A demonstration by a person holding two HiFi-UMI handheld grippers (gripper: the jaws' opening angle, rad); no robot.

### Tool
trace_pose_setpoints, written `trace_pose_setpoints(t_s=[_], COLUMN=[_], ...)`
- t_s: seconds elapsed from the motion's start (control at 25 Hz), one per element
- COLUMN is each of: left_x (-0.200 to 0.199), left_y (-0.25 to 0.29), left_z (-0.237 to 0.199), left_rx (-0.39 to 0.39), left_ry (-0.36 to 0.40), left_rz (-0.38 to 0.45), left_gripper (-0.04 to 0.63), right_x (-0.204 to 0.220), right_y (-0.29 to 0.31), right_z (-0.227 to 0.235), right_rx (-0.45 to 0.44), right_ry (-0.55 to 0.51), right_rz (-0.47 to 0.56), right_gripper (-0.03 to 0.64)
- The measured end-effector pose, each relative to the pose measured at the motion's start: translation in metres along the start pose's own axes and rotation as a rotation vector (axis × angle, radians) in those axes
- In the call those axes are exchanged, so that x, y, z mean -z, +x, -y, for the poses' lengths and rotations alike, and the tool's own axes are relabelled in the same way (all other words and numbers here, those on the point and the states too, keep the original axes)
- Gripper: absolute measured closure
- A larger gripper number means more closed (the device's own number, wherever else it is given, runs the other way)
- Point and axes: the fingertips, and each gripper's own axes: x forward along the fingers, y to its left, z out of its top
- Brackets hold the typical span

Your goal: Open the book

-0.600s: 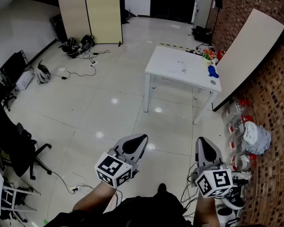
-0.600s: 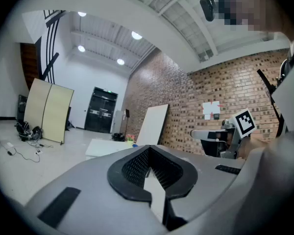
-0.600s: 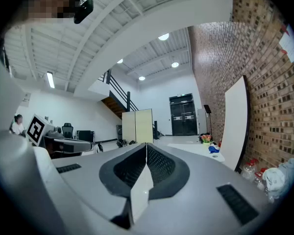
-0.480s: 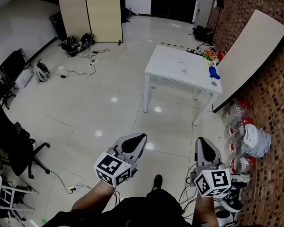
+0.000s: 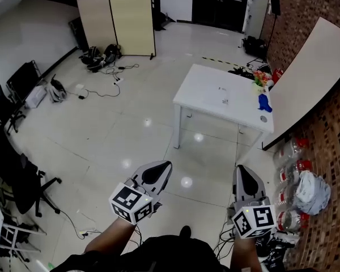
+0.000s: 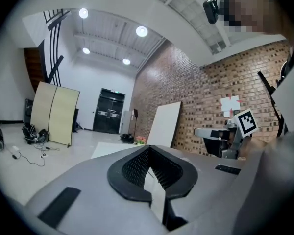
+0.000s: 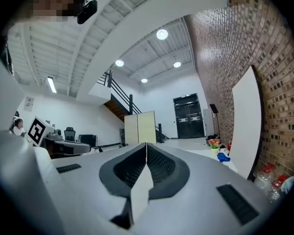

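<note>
The left gripper point(image 5: 168, 165) has its jaws pressed together on nothing; the right gripper point(image 5: 239, 168) is the same, both held level above the glossy floor point(image 5: 102, 129). Well ahead stands a white table point(image 5: 207, 89); the small things on it are too tiny to tell whether one is the book.

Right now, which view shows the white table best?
Head view: the white table shows whole from above, top and legs. The left gripper view and the right gripper view each catch only a low sliver of its top.

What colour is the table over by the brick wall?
The table is white, top and legs. The head view shows it best.
</note>
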Motion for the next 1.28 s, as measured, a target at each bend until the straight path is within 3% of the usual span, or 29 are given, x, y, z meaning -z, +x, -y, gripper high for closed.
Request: trace_pose_setpoints(t_s=[0.2,0.32,0.44,0.88,1.08,1.28], left_x=[-0.010,-0.022,-0.021,-0.034,-0.032,-0.025], left_y=[0.050,0.070,0.096,0.188,0.226,0.292], left_z=[-0.019,-0.036,-0.070,-0.192,-0.239,-0.265], left_rx=[-0.029,-0.015,-0.061,0.080,0.073,0.088], left_ry=[0.015,0.036,0.027,0.032,-0.003,-0.012], left_rz=[0.015,0.051,0.042,0.020,0.022,0.007], left_gripper=[0.601,0.601,0.600,0.601,0.600,0.600], right_x=[0.007,0.012,0.014,0.016,0.022,0.033], right_y=[0.046,0.079,0.116,0.262,0.317,0.367], right_z=[0.043,0.052,0.054,0.070,0.079,0.123], right_rx=[-0.012,-0.017,-0.057,0.076,0.100,0.116], right_ry=[0.012,0.029,0.050,0.036,0.035,0.048], right_rz=[-0.012,-0.035,-0.044,-0.054,-0.107,-0.118], right_gripper=[0.617,0.617,0.617,0.617,0.617,0.617])
